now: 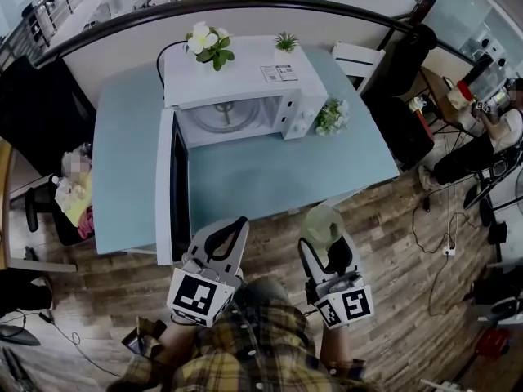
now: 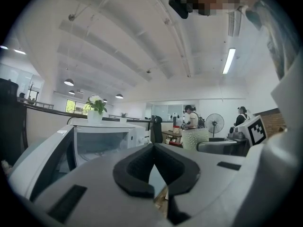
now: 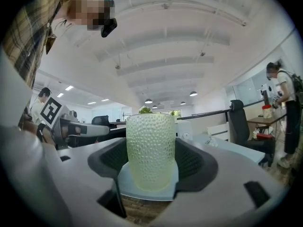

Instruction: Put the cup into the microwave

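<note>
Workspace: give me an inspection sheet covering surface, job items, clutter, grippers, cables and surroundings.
Surface: light blue table, carrying the microwave on its far half.
Job's things: white microwave, its door swung open; dimpled green cup held just off the table's near edge.
Clutter: flower pot and small plant on the microwave; flowers beside it.
Grippers: right gripper shut on the cup; left gripper shut, empty.
Cables: black lead behind the microwave; floor cables at right.
Surroundings: wood floor; seated person at right.
</note>
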`<state>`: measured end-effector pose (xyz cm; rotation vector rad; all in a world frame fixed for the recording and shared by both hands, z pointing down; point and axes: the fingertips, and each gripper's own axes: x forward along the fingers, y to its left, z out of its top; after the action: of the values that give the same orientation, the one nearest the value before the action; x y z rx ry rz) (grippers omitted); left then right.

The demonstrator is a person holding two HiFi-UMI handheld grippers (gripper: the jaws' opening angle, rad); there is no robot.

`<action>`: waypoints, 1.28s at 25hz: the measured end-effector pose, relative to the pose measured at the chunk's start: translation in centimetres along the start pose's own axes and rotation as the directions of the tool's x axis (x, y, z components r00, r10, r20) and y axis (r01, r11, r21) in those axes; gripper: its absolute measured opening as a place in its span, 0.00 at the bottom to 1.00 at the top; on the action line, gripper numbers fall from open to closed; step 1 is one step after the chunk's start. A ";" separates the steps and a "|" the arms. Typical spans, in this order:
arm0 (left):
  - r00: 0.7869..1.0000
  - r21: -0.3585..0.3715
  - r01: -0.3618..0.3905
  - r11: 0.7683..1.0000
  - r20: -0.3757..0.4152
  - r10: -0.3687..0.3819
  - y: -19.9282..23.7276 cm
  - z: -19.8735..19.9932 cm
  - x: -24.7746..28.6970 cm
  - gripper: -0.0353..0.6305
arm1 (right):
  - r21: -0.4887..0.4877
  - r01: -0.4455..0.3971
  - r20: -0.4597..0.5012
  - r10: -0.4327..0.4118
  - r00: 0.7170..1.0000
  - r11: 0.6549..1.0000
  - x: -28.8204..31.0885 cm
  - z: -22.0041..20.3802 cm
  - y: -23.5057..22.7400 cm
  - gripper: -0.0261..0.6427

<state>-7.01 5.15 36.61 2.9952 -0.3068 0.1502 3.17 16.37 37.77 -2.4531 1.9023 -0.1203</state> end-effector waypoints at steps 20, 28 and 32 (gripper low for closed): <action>0.990 -0.035 -0.142 0.989 -0.033 0.141 5.2 -1.2 5.2 0.04 | 0.024 -0.161 -0.028 0.162 0.986 0.987 11.1 -1.1 -3.7 0.51; 0.924 -0.072 -0.383 0.921 -0.023 0.382 10.8 0.6 7.9 0.04 | 0.011 -0.412 -0.061 0.412 0.909 0.911 20.2 0.0 -4.0 0.52; 0.872 -0.087 -0.489 0.868 -0.022 0.489 12.6 1.6 8.7 0.04 | 0.014 -0.523 -0.065 0.523 0.850 0.852 24.0 1.0 -3.9 0.51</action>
<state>-1.02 -8.97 37.48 2.7592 -1.0433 0.1752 12.92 -5.89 38.07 -1.8527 2.5174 -0.1804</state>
